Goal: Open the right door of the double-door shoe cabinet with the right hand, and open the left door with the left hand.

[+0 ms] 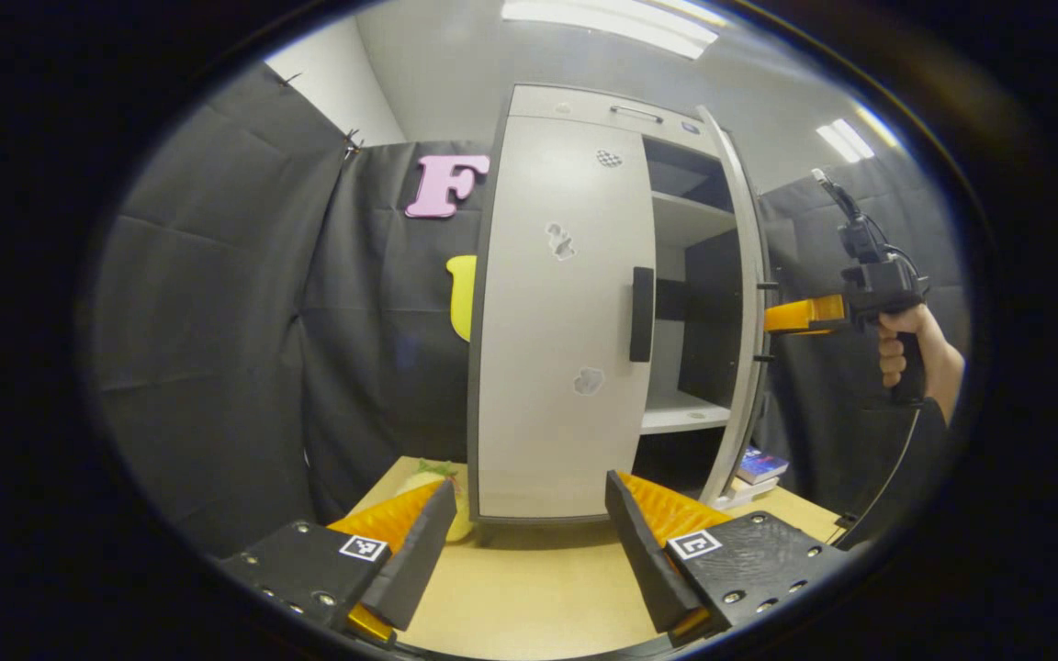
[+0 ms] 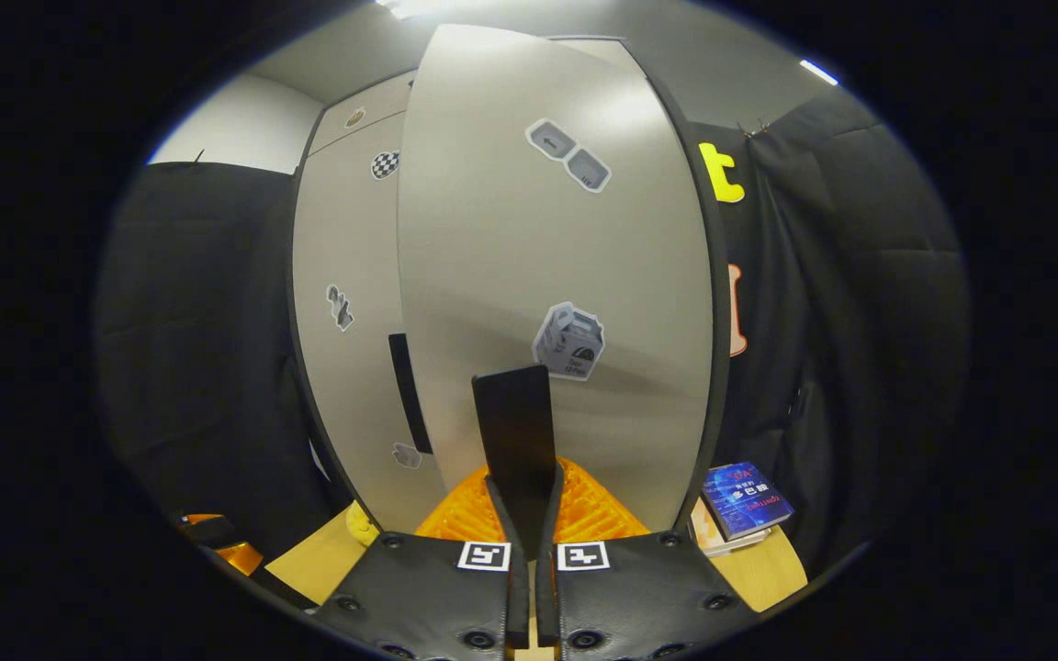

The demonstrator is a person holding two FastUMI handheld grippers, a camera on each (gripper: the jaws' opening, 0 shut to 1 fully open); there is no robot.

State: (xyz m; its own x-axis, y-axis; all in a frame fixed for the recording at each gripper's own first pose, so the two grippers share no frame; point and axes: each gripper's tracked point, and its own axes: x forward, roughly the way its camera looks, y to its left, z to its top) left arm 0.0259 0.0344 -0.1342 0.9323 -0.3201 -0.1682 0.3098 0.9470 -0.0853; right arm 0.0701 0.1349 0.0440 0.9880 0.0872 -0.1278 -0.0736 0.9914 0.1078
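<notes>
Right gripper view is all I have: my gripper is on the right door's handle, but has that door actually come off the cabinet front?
Observer: Yes. In the left gripper view the right door stands swung out, and shelves show in the opening behind it.
Operator: And the left gripper, where is it?
Observer: The left gripper is open above the table, in front of the shut left door and well short of the left handle.
</notes>
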